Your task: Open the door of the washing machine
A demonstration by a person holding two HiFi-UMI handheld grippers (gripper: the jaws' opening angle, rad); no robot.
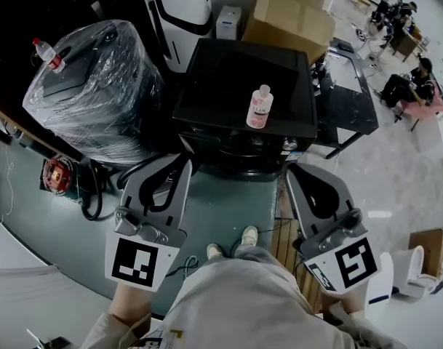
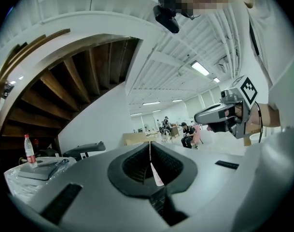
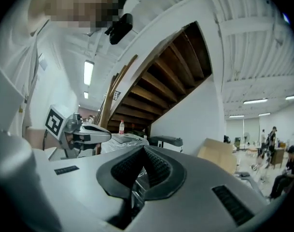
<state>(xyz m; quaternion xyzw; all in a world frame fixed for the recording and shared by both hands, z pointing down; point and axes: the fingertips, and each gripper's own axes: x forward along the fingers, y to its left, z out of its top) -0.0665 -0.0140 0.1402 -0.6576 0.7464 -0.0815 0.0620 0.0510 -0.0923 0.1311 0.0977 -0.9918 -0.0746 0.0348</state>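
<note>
by washing machine [image 1: 228, 78] — left gripper [image 1: 174, 166] & right gripper [image 1: 300, 171] jaws closed, nothing btwn.

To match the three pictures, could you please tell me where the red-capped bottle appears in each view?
Head view: red-capped bottle upper left.
Left gripper view: red-capped bottle far left.
Right gripper view: red-capped bottle left of centre.
Shared landmark: the plastic-wrapped machine under it.

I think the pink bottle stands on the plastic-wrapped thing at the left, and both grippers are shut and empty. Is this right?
Not quite: the head view shows the pink bottle standing on the black washing machine, not on the plastic-wrapped thing, which bears a red-capped bottle. The left gripper and the right gripper are indeed shut and empty.
</note>
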